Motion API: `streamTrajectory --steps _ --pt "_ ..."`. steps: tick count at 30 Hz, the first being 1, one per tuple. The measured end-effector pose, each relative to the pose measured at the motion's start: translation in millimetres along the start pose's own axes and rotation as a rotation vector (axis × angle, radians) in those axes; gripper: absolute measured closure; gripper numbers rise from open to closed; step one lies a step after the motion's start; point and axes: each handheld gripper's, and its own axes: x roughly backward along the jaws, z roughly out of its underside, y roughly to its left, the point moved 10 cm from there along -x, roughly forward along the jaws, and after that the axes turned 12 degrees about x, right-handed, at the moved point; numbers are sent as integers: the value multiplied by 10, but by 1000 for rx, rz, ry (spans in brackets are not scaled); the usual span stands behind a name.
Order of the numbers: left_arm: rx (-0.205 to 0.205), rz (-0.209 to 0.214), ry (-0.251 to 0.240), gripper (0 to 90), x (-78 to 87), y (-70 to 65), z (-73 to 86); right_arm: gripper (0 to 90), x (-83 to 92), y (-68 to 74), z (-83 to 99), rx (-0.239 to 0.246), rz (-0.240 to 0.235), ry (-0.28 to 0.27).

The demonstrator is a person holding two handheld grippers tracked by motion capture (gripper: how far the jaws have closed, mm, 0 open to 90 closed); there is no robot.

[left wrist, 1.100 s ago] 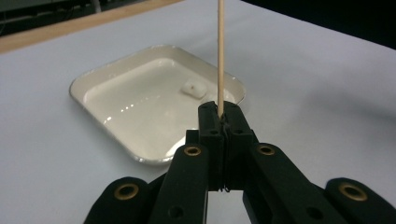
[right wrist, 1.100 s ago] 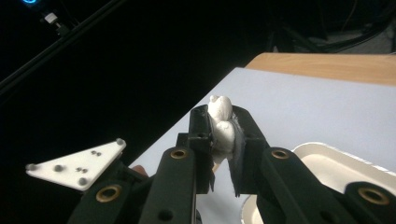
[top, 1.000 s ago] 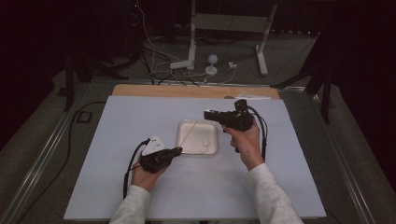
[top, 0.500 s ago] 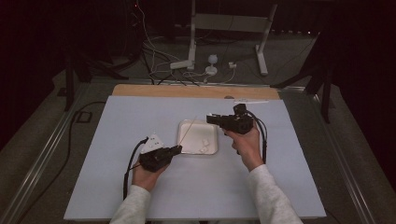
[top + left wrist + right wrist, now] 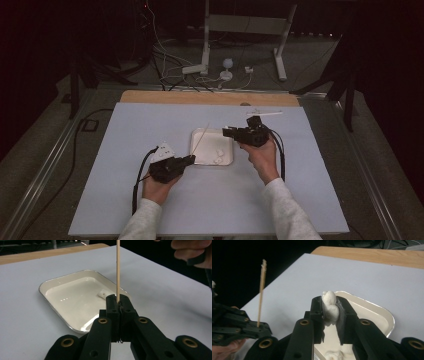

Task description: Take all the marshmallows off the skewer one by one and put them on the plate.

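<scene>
Two grippers are closed: left gripper [image 5: 117, 305] clamps the upright skewer [image 5: 118, 267]; right gripper [image 5: 331, 305] pinches a marshmallow [image 5: 330, 306] beside the skewer's tip, above the tray [image 5: 197, 159].

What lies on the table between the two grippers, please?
In the high view, the white tray lies between the left gripper, which holds the wooden skewer, and the right gripper; small white pieces sit inside it.

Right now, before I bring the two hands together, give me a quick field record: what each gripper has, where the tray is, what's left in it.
left gripper: shut on wooden skewer, held upright
right gripper: shut on a white soft piece, above the tray
tray: white, on the pale sheet, between the hands
left in tray: small white pieces
skewer tip: bare, nothing threaded yet
</scene>
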Motion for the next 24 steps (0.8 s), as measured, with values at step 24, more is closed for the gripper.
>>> streamTrajectory --steps 24 --pt "18 -14 2 896 -28 13 -7 753 -213 -155 371 -11 77 133"
